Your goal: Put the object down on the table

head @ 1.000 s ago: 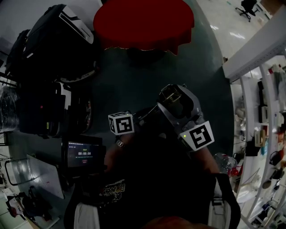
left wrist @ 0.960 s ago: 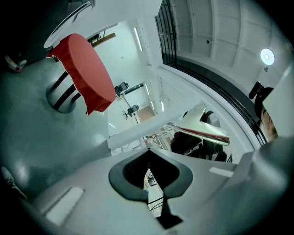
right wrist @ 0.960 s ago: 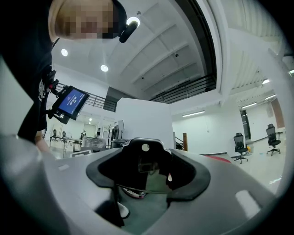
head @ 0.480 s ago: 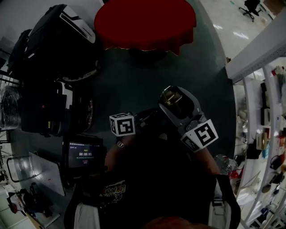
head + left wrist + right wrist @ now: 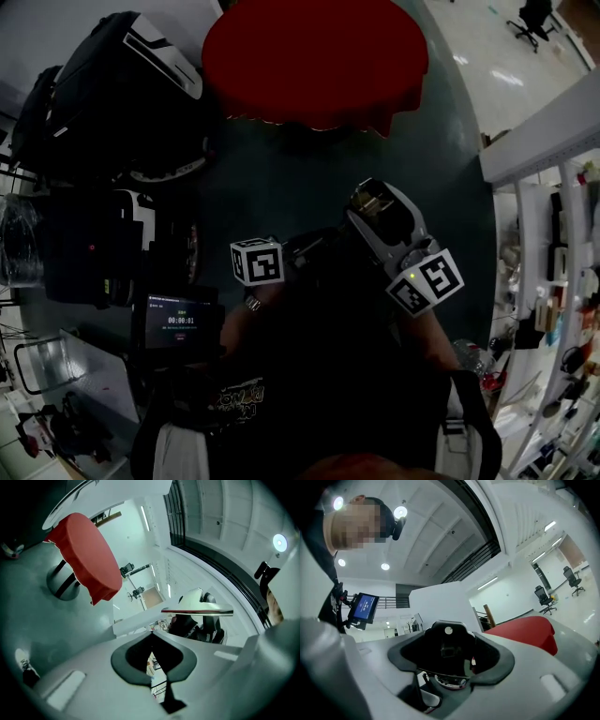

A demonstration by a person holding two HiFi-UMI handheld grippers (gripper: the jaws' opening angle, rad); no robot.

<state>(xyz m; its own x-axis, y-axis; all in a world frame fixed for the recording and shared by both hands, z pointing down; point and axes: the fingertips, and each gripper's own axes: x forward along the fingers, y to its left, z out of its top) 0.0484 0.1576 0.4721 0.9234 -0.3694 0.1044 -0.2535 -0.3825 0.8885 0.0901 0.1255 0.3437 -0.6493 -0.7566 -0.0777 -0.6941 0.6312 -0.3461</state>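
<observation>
The round table with a red cloth [image 5: 314, 61] stands ahead of me on the grey floor; it also shows as the red table [image 5: 84, 555] and the red table [image 5: 525, 630]. My right gripper [image 5: 380, 208] is held up close to my body, well short of the table, and is shut on a dark object [image 5: 368, 199] with a shiny rim. In the right gripper view the dark object [image 5: 447, 644] fills the space between the jaws of my right gripper [image 5: 447, 657]. My left gripper [image 5: 151, 641] has its jaws together with nothing in them; its marker cube [image 5: 257, 262] sits near my chest.
Black bags and cases [image 5: 112, 103] are stacked along the left. A small screen [image 5: 176, 323] glows at the lower left. Shelves [image 5: 553, 281] with clutter run down the right behind a white ledge [image 5: 544, 122]. An office chair [image 5: 534, 14] stands far off.
The red table looks larger and nearer in the head view. My right gripper with the dark object has drifted slightly right and down. The left gripper has hardly moved.
</observation>
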